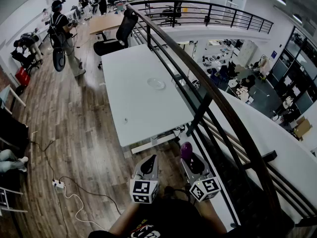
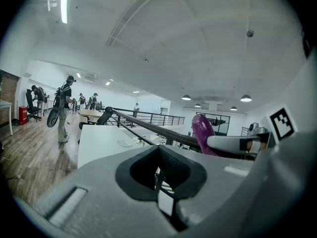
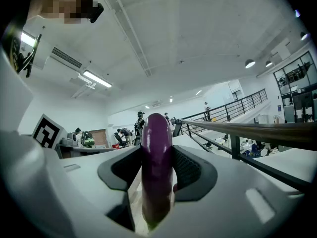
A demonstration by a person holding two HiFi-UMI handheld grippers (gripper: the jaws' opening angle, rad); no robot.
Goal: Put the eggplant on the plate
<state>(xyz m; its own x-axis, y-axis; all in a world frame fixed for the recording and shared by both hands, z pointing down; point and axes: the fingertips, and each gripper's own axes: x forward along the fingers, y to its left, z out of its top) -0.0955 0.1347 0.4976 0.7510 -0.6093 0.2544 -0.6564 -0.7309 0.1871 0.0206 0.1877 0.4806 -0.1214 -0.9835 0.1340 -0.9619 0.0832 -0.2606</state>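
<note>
A purple eggplant (image 1: 186,150) stands upright between the jaws of my right gripper (image 1: 191,161), which is shut on it. In the right gripper view the eggplant (image 3: 157,162) fills the gap between the dark pads (image 3: 190,170). My left gripper (image 1: 149,164) hangs beside it to the left, jaws together and empty; its own view shows its pads (image 2: 171,167) meeting and the eggplant (image 2: 203,132) off to the right. A clear plate (image 1: 156,83) lies on the far half of the white table (image 1: 133,113), well ahead of both grippers. That plate (image 2: 124,143) appears small in the left gripper view.
A dark railing (image 1: 208,90) runs along the table's right side, with a drop to a lower floor beyond it. A black office chair (image 1: 119,33) stands past the table. People (image 1: 62,29) stand far left. A power strip and cable (image 1: 58,185) lie on the wood floor.
</note>
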